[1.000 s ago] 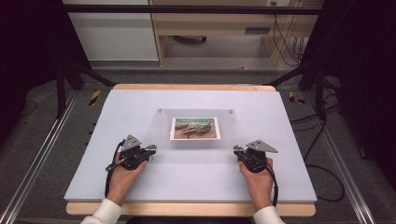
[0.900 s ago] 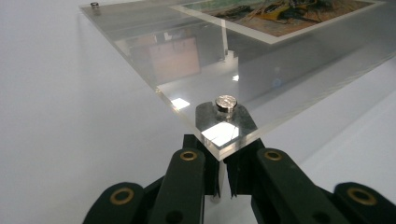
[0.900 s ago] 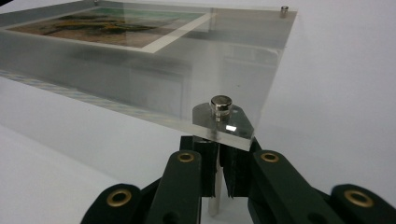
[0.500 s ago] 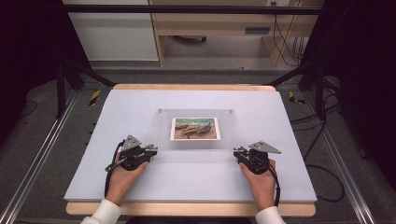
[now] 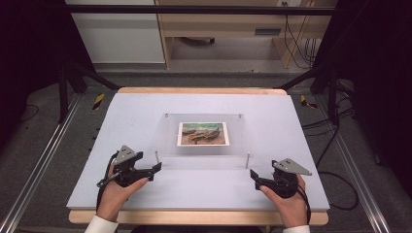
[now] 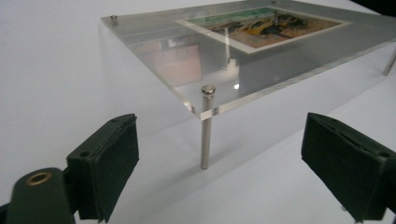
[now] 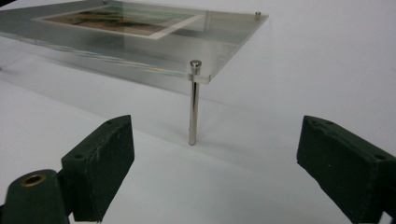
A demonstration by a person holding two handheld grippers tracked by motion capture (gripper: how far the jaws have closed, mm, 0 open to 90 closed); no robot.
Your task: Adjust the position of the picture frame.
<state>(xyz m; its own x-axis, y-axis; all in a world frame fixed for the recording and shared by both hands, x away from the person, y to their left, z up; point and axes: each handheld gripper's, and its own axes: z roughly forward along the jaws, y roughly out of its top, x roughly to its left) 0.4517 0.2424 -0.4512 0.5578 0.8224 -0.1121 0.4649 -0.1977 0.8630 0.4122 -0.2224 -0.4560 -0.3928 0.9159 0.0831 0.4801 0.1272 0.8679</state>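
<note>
Both grippers have slid outward since the earlier frame, away from the near corners of the clear acrylic frame [image 5: 204, 138]. My left gripper [image 5: 156, 168] now sits near and left of the near-left metal post [image 6: 206, 126]; my right gripper [image 5: 253, 175] sits near and right of the near-right metal post [image 7: 194, 100]. Each pair of fingers has just been opening and now stands wide apart with nothing between them; each post rises farther off, untouched. On its four posts the frame stands at the middle of the white tabletop [image 5: 291, 126], a printed picture [image 5: 203, 133] lying flat in it.
</note>
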